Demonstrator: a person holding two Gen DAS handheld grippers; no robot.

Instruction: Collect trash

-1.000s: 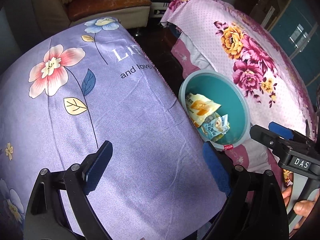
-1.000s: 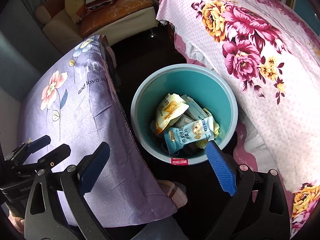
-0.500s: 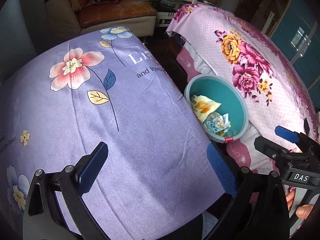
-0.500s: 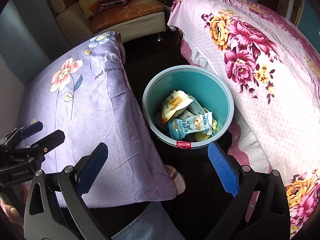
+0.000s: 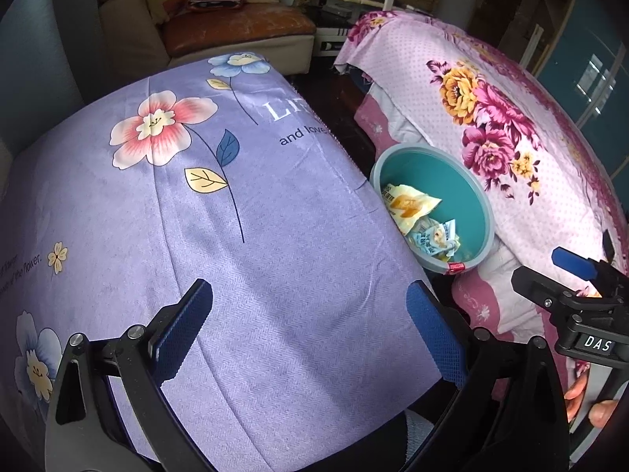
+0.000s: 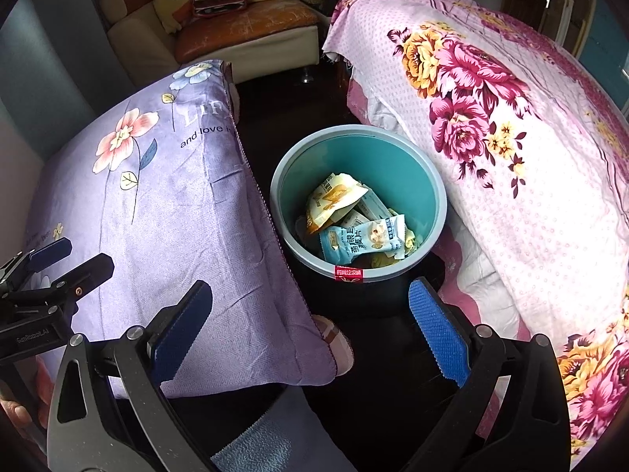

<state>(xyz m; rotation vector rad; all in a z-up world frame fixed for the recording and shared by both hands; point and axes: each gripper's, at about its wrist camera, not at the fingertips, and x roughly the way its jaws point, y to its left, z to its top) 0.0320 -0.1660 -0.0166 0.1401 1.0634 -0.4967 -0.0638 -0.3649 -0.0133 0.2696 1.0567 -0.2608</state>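
Note:
A teal trash bin stands on the dark floor between two cloth-covered tables; it also shows in the left wrist view. Inside lie several snack wrappers, a yellow one and a blue one, also seen in the left wrist view. My right gripper is open and empty, held above the floor in front of the bin. My left gripper is open and empty above the purple cloth. Each gripper shows in the other's view.
A purple floral cloth covers the left table. A pink floral cloth covers the right one. A sofa with cushions stands at the back. A slippered foot is on the floor below the purple cloth's edge.
Both grippers have pulled back and up from the bin, which now looks smaller and farther away. Both stay open and empty.

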